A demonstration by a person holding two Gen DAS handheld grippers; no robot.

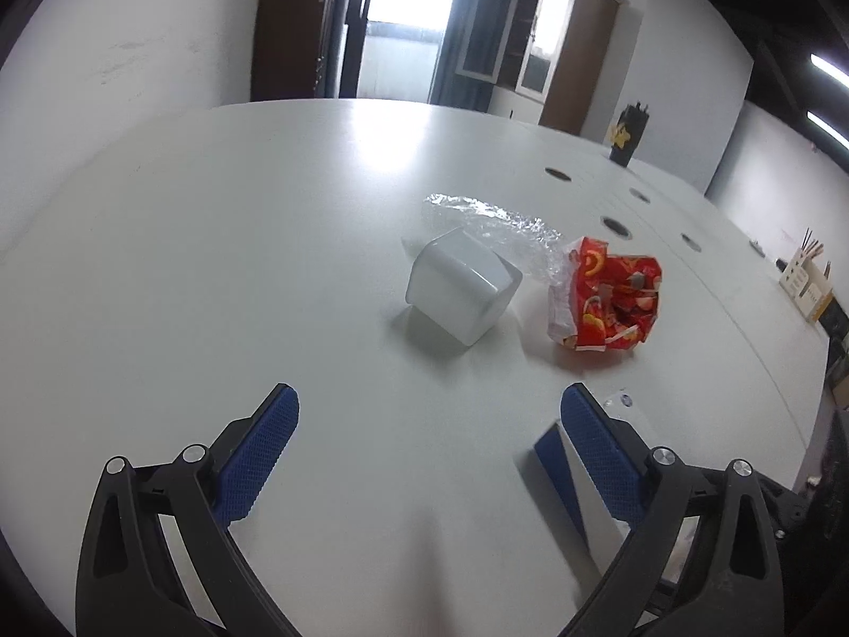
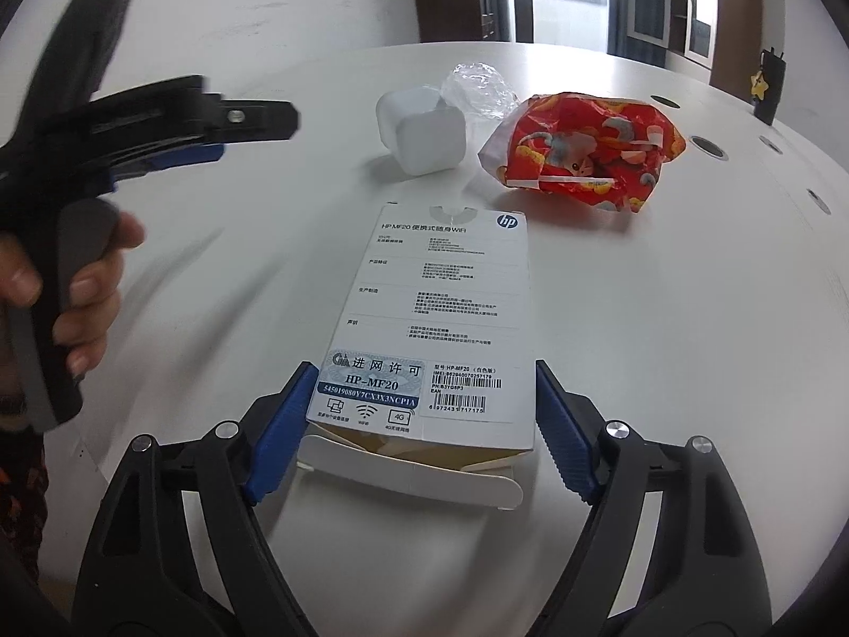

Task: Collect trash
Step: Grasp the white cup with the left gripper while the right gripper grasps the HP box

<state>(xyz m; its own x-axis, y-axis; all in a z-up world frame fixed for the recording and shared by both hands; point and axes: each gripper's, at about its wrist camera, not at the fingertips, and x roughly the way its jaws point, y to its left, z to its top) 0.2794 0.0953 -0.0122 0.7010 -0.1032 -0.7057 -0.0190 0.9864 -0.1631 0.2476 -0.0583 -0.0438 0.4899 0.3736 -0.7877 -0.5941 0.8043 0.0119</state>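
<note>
My right gripper jaws spread around the HP box, lower centre; I should close squarely. Left gripper jaws spread, empty.

A large white table with a curved far edge fills most of both views; round dark cable holes run along its right side. Beyond the far edge stands a pale wall beside a dark brown doorway with bright daylight behind it. Further right, a wooden cabinet with glass doors stands open. Strip lights glow at the upper right.
</note>
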